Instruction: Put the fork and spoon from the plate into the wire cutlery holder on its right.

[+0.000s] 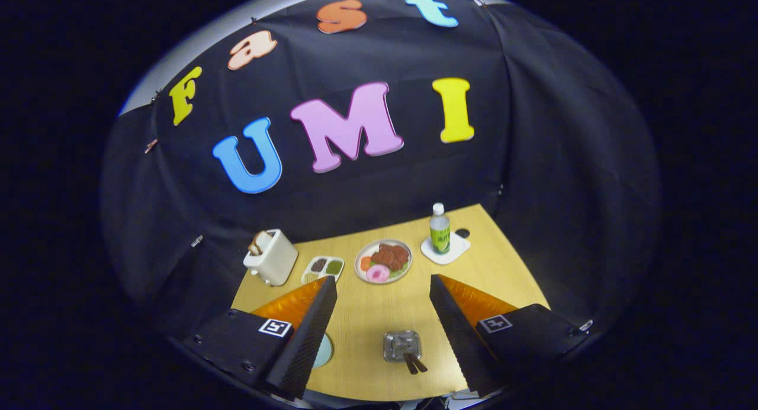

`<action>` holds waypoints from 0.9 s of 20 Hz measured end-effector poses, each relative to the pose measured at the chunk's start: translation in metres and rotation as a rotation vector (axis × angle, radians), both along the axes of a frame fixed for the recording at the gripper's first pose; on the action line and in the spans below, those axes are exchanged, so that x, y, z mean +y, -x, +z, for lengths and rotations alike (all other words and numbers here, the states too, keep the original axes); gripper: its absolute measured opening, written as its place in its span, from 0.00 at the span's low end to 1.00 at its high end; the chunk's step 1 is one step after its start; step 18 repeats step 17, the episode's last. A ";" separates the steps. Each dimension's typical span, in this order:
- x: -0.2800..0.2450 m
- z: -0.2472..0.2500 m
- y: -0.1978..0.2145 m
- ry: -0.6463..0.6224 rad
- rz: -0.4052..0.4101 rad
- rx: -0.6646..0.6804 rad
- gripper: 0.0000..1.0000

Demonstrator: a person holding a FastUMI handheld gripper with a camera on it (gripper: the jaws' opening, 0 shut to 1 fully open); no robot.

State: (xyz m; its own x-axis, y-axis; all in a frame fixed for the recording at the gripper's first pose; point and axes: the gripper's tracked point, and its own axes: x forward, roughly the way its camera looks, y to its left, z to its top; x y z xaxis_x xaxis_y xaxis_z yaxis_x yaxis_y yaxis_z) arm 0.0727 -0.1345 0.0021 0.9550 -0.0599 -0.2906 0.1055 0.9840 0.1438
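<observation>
Gripper [383, 291] fingers hang spread and empty above the surface [379, 315], wire cutlery holder [402, 345] between them toward 6 o'clock, handles pointing 5 o'clock.

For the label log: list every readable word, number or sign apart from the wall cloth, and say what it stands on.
No text can be read.
Bottle label: print too small and blurred.
Gripper, fingers open: a square black-and-white marker sits behind each finger, patterns, no words.
Toaster, cutlery holder: no writing visible.
</observation>
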 end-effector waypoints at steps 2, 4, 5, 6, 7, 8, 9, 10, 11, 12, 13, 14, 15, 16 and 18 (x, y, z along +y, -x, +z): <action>-0.001 0.047 0.012 0.069 -0.013 -0.132 0.99; 0.010 0.089 0.028 0.101 0.005 -0.267 0.98; 0.012 0.109 0.039 0.112 0.011 -0.329 0.99; 0.011 0.124 0.047 0.125 -0.005 -0.385 0.99; 0.004 0.131 0.052 0.137 -0.030 -0.432 0.99; 0.000 0.136 0.060 0.142 -0.058 -0.481 0.99; 0.001 0.140 0.068 0.151 -0.074 -0.537 0.99; -0.004 0.141 0.076 0.173 -0.108 -0.574 0.98; -0.015 0.134 0.082 0.202 -0.154 -0.577 0.98; -0.019 0.125 0.087 0.222 -0.173 -0.579 0.98; -0.018 0.111 0.086 0.228 -0.158 -0.564 0.98; -0.012 0.098 0.087 0.228 -0.133 -0.548 0.98; -0.008 0.086 0.086 0.228 -0.110 -0.522 0.98; -0.008 0.071 0.085 0.224 -0.095 -0.488 0.98; -0.010 0.056 0.085 0.219 -0.078 -0.448 0.98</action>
